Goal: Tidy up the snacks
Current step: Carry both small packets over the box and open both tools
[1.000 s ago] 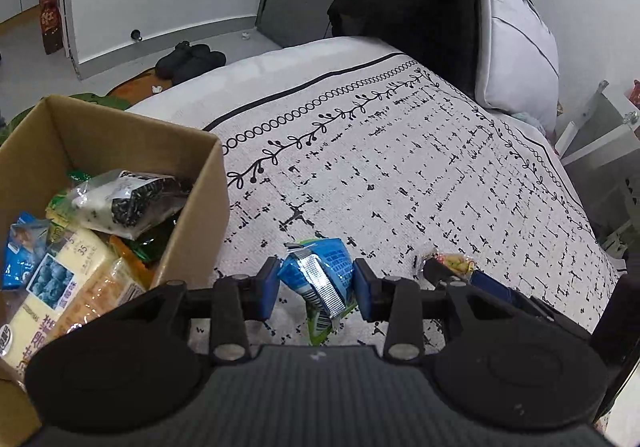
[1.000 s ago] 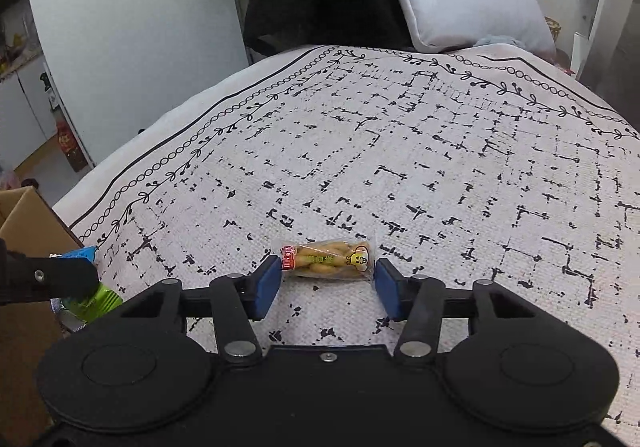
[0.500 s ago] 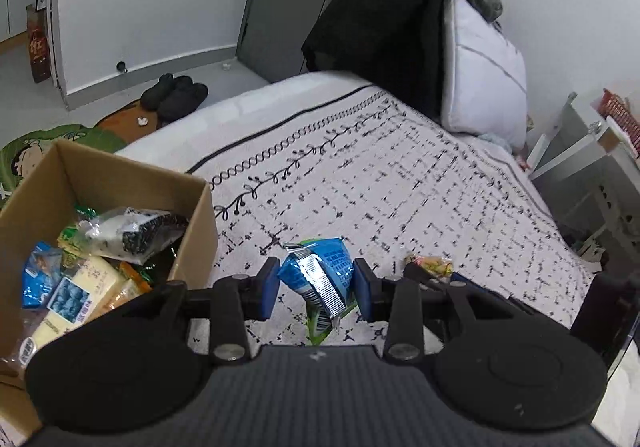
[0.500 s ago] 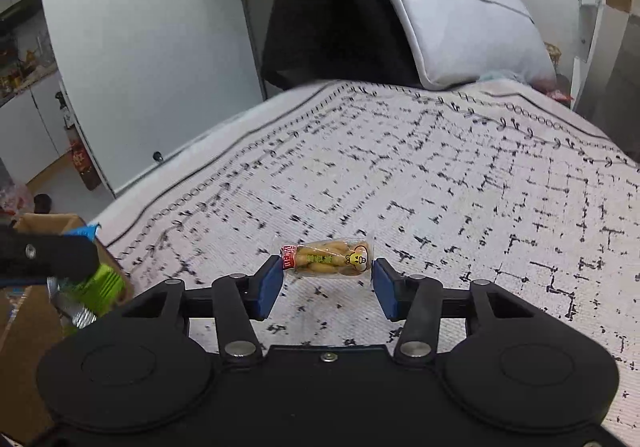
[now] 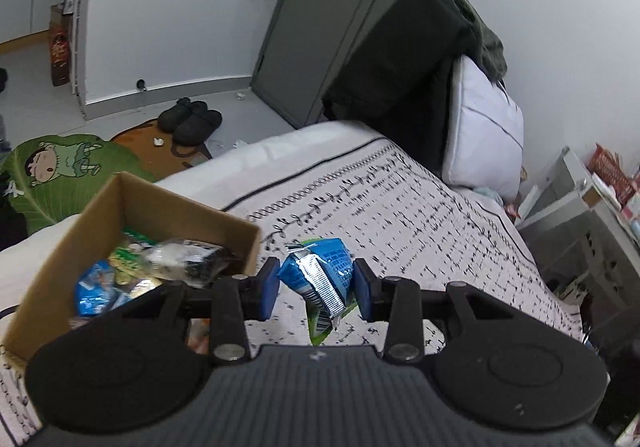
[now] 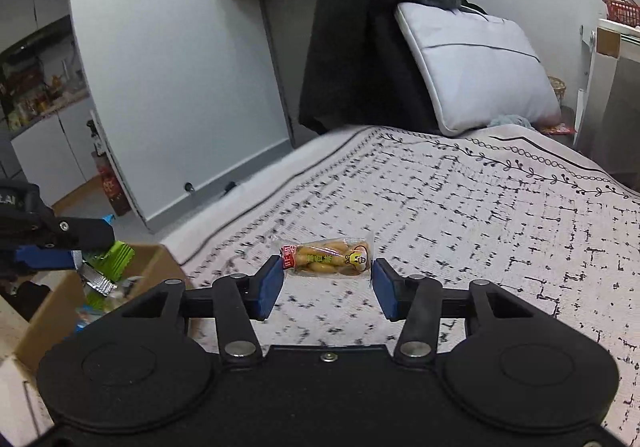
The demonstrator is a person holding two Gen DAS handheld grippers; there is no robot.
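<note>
Blue-and-green foil packet (image 5: 320,285): clamped in left gripper (image 5: 316,289). Clear peanut pack (image 6: 326,258): apparently pinched endwise by right gripper (image 6: 326,289). Step: carrying. Next: release both over cardboard box (image 5: 160,207) at bed edge.

Glossy foil packet (image 5: 320,279), matt cardboard box (image 5: 100,215)

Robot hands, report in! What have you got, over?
Left gripper shut on blue snack bag. Right gripper shut on clear peanut packet. Cardboard box of snacks at left, open, nothing blocking it.

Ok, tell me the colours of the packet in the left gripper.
Blue and silver, green at the bottom: snack packet, clearest in the left wrist view.
</note>
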